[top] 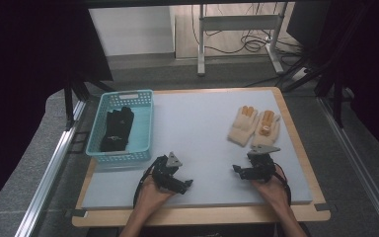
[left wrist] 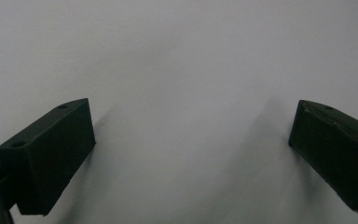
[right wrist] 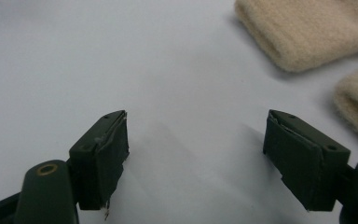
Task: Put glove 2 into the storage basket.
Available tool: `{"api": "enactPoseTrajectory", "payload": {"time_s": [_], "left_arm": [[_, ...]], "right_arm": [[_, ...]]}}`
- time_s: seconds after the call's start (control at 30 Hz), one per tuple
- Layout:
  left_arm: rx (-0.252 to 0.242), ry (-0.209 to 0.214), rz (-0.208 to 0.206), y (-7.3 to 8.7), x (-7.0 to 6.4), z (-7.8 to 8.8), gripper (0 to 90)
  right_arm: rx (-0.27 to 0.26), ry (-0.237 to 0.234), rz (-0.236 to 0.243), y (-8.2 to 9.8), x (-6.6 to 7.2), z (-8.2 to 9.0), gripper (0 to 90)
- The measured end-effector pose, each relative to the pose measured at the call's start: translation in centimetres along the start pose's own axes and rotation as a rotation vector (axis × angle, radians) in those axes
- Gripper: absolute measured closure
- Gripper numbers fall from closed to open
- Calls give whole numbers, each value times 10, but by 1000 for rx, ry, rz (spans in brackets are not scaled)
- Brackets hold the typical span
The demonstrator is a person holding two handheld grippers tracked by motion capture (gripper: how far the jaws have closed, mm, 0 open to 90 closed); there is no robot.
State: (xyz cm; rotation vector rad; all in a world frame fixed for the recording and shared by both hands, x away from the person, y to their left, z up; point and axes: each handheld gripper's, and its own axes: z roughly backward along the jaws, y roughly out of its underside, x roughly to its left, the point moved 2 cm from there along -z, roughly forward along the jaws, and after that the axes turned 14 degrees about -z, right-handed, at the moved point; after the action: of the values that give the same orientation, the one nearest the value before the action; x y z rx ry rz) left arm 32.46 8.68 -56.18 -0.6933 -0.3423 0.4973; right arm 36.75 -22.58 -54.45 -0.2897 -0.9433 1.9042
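Your high view sits above your side of the tabletop (top: 202, 123) and looks forward and down, far enough back to take in the whole pad plus floor at twelve o'clock. Your forearms enter at six o'clock. The left gripper view rides on the left tongs (left wrist: 191, 140), faces along them, and hangs very close over bare pad. The right gripper view rides on the right tongs (right wrist: 196, 140), equally near the pad. It shares the cream gloves (right wrist: 303, 32) with the high view, where they lie at two o'clock (top: 254, 126).
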Motion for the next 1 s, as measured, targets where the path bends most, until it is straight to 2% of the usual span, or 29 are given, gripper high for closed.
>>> {"api": "enactPoseTrajectory", "payload": {"time_s": [0.13,0.2,0.27,0.47,0.6,0.7,0.83,1.0], "left_arm": [[-1,-2,0,0,0,0,4],[-2,-2,0,0,0,0,4],[-2,-1,0,0,0,0,4],[-2,0,1,0,0,0,5],[-2,-1,1,0,0,0,5],[-2,-1,1,0,0,0,5],[-3,-1,1,0,0,0,5],[-3,-1,0,0,0,0,5]], "right_arm": [[4,6,-3,-2,-5,5,273],[-11,5,-14,-6,-8,10,305],[-30,-4,-19,-12,-10,16,334],[-36,31,-9,-35,-22,24,430],[-40,39,-22,-54,-34,16,459],[-42,65,-12,-68,-41,6,458],[-34,100,-21,-87,-50,-12,411],[-31,117,-40,-108,-60,-32,328]]}}
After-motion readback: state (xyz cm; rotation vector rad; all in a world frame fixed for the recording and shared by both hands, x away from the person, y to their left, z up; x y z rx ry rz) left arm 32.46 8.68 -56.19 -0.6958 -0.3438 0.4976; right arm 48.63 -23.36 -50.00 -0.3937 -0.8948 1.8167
